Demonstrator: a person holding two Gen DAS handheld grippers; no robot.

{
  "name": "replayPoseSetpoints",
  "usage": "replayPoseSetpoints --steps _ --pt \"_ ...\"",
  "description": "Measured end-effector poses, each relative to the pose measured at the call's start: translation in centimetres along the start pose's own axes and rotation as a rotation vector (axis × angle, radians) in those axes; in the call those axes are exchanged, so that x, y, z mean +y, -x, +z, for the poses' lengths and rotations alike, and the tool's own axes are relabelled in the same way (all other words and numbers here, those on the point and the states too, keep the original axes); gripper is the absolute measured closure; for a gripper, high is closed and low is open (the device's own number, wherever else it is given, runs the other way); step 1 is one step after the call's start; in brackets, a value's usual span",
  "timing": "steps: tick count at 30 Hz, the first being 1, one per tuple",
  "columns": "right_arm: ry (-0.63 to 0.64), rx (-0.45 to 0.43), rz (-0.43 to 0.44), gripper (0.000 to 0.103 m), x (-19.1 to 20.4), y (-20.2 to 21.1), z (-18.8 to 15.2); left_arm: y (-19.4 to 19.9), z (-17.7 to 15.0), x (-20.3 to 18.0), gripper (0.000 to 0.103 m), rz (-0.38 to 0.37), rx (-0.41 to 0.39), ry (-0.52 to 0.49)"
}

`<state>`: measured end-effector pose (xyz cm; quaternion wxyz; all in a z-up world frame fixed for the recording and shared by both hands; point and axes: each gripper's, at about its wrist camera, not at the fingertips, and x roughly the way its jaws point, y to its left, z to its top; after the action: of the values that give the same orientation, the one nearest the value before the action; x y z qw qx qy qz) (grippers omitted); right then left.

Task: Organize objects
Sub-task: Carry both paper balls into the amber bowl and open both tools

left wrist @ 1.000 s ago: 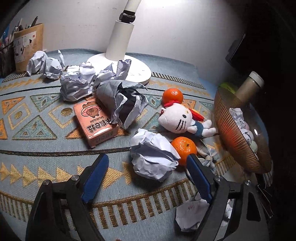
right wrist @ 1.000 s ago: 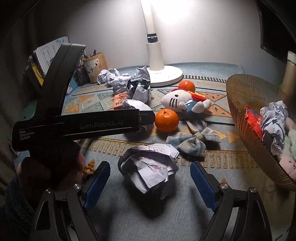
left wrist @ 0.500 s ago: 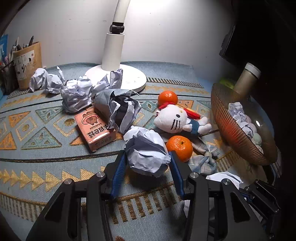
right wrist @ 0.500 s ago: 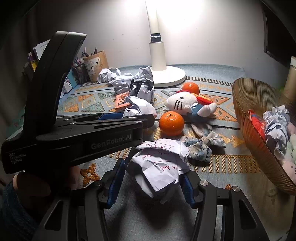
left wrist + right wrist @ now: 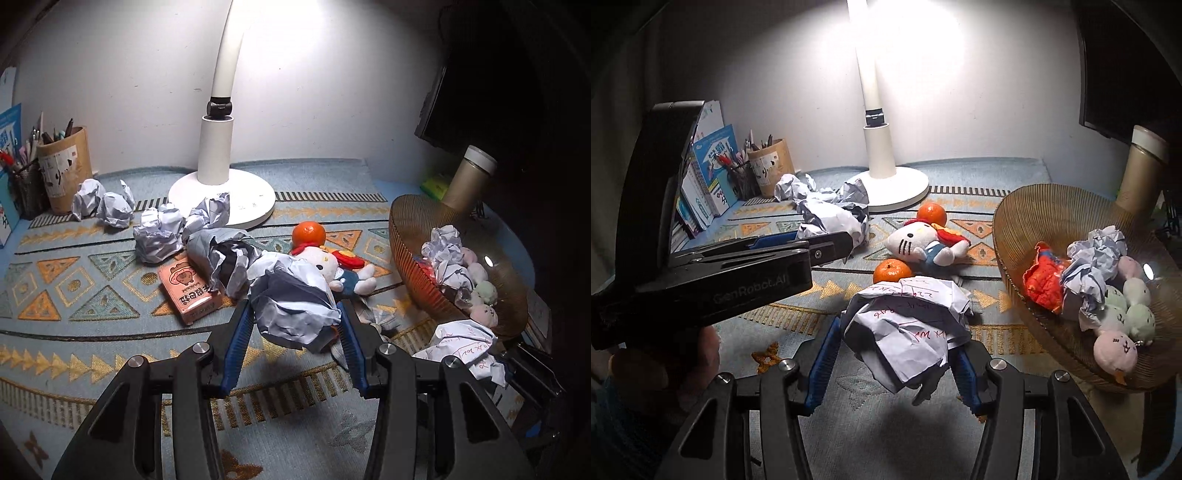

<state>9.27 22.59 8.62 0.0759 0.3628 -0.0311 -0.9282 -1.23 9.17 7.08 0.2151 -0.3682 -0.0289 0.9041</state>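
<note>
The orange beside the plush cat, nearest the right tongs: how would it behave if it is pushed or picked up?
The orange looks round and smooth, so a push would probably roll it across the flat patterned cloth. It seems firm, unlike the crumpled paper nearby, so the tongs would likely need a centred grip or it may slip out.

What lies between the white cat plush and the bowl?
Bare patterned mat only, seen from the right wrist: nothing sits between the cat plush and the bowl.

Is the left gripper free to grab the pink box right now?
Probably not: the left gripper is already shut on a crumpled paper ball. The pink box lies unobstructed nearby, but the jaws are full.
</note>
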Motion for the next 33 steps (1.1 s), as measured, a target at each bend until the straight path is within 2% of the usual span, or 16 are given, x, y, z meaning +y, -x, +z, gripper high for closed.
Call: replayPoseSetpoints --steps 4,7,12,16,22,27,29,32,33 --pt "-0.032 -0.058 -0.086 0.048 -2.2 2.6 1.4 1.0 1.6 -1.7 0.060 -0.004 -0.032 -0.048" --pt "-0.118 -0.083 -0.139 0.048 -5.7 3.8 2.9 0.8 3.3 -3.7 0.060 -0.011 -0.041 -0.094" --pt "-0.272 -0.088 -0.226 0.048 -13.0 3.6 4.5 -2.1 5.4 -7.2 0.060 -0.032 -0.012 -0.149" --pt "-0.315 -0.077 -0.273 0.048 -16.4 2.8 5.4 -5.3 6.4 -10.0 0.060 -0.064 0.026 -0.170" --pt "-0.343 -0.065 -0.309 0.048 -19.1 1.4 5.8 -8.7 7.3 -13.7 0.060 -0.088 0.064 -0.235" --pt "-0.357 -0.054 -0.315 0.047 -20.4 0.5 5.8 -10.4 7.2 -15.3 0.059 -0.088 0.076 -0.266" --pt "-0.359 -0.050 -0.314 0.046 -20.6 0.2 5.7 -10.8 7.0 -15.3 0.056 -0.082 0.078 -0.264" --pt "-0.364 -0.056 -0.310 0.035 -20.8 0.1 5.5 -11.1 6.6 -15.3 0.049 -0.068 0.078 -0.264" --pt "-0.361 -0.056 -0.309 0.035 -20.8 0.0 5.5 -11.2 6.5 -15.2 0.042 -0.065 0.092 -0.269"
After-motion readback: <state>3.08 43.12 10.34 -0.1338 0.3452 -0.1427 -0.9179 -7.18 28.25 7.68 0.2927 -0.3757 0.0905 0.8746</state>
